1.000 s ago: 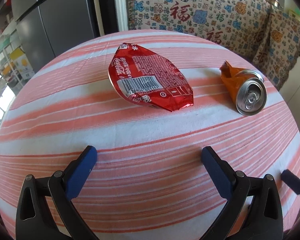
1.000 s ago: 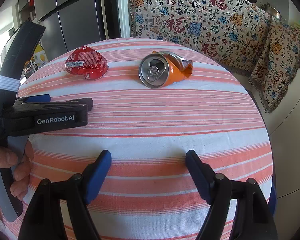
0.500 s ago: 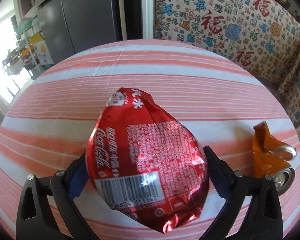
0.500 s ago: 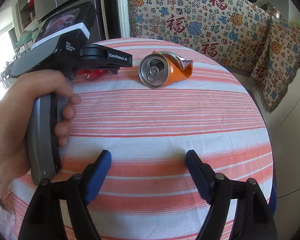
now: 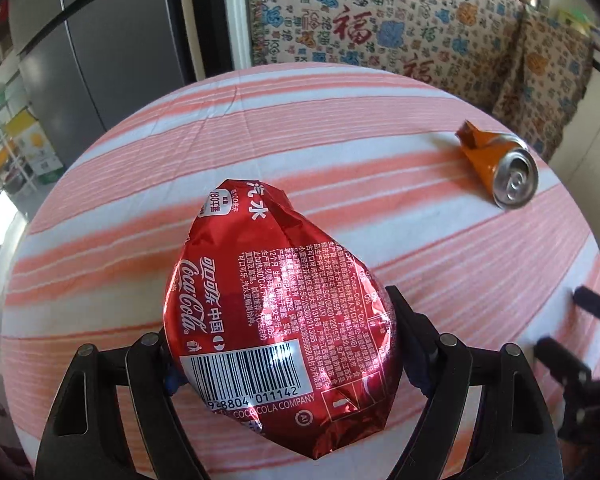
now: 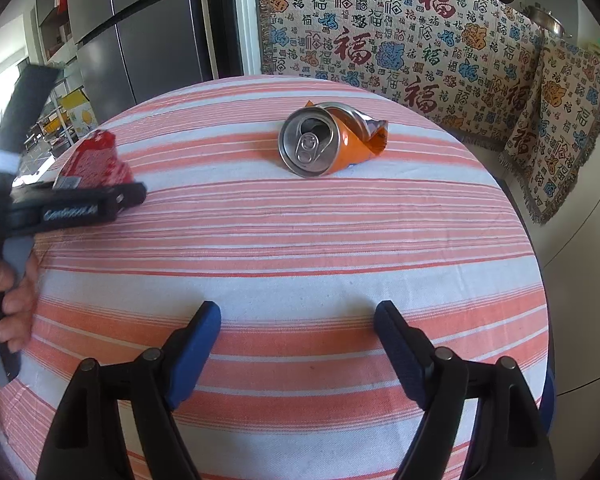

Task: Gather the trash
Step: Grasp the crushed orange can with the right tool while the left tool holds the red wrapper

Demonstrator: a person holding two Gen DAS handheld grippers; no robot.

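Left gripper point(image 5: 284, 344): jaws closing around the flattened red foil cola can point(image 5: 276, 312), which now sits between them, apparently lifted off the pink-and-white striped tablecloth point(image 5: 440, 288); a second ago it lay well ahead, untouched. First piece of trash looks secured.

Right gripper point(image 6: 298, 328): wide, widening slightly, empty.

Farther off, the crushed orange aluminium can point(image 6: 324, 144) lies in its earlier spot, likely next.

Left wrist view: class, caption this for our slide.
Left gripper closing around a crushed red cola can above the striped tablecloth; a crushed orange can lies beyond.
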